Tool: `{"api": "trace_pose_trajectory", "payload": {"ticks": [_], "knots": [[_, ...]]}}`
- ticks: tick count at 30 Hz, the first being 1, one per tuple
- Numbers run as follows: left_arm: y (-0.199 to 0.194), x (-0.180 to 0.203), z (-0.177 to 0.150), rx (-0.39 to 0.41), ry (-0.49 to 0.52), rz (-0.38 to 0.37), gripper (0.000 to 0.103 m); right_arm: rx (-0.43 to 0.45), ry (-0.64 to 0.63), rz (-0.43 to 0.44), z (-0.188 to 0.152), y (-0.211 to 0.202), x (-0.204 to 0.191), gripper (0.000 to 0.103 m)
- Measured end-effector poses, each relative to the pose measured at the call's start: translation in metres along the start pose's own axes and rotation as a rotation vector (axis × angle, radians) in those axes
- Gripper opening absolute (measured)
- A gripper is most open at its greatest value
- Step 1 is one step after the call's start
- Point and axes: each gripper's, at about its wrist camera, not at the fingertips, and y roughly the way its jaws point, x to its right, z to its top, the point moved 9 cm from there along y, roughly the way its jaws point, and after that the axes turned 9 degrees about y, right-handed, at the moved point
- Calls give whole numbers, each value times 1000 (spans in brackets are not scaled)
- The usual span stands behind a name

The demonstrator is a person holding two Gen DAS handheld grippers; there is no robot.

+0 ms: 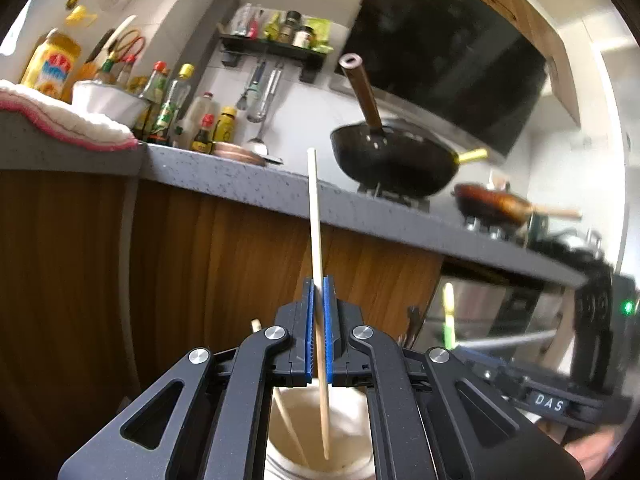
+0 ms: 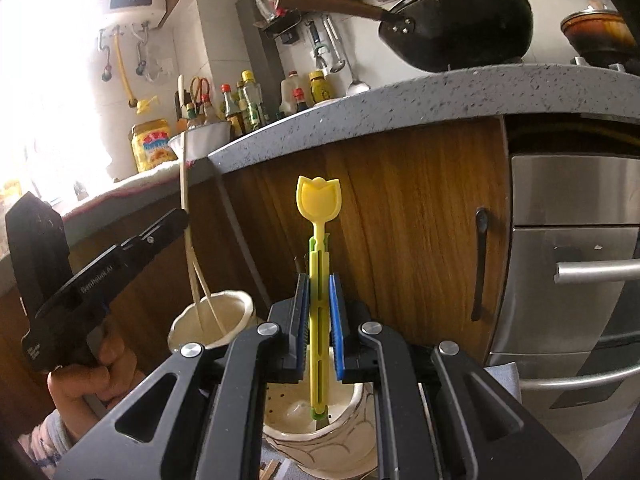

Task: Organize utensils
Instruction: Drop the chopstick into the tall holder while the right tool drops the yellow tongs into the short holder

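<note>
Left gripper (image 1: 319,312) clenched on 1 chopstick (image 1: 314,216), tip inside cream holder (image 2: 240,306), lower left. Right gripper (image 2: 319,320) grasps yellow utensil (image 2: 319,216) upright over second holder (image 2: 354,432), centre bottom: vertical for insertion.

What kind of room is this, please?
Most likely a home kitchen: a black wok sits on a burner, sauce bottles line the speckled grey countertop, and ladles hang on the tiled wall.

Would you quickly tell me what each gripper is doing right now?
Left gripper: shut on a wooden chopstick above a cream holder.
Right gripper: shut on a yellow tulip-shaped utensil above another cream holder.
</note>
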Motion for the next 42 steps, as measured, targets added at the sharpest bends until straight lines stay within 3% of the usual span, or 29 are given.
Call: {"api": "trace_pose_trajectory", "payload": {"ticks": [8, 16, 26, 37, 42], "knots": [[-18, 12, -24, -69, 85, 26, 5, -28, -84, -26, -20, -7, -10, 10], [-29, 9, -37, -144, 95, 45, 5, -87, -131, -55, -39, -8, -14, 10], [-5, 1, -60, -303, 56, 56, 5, -209, -119, -77, -52, 18, -9, 10], [0, 4, -59, -335, 60, 66, 5, -231, -105, -101, -53, 29, -5, 10], [-5, 2, -57, -321, 58, 71, 10, -224, -95, -90, -52, 25, -5, 10]]}}
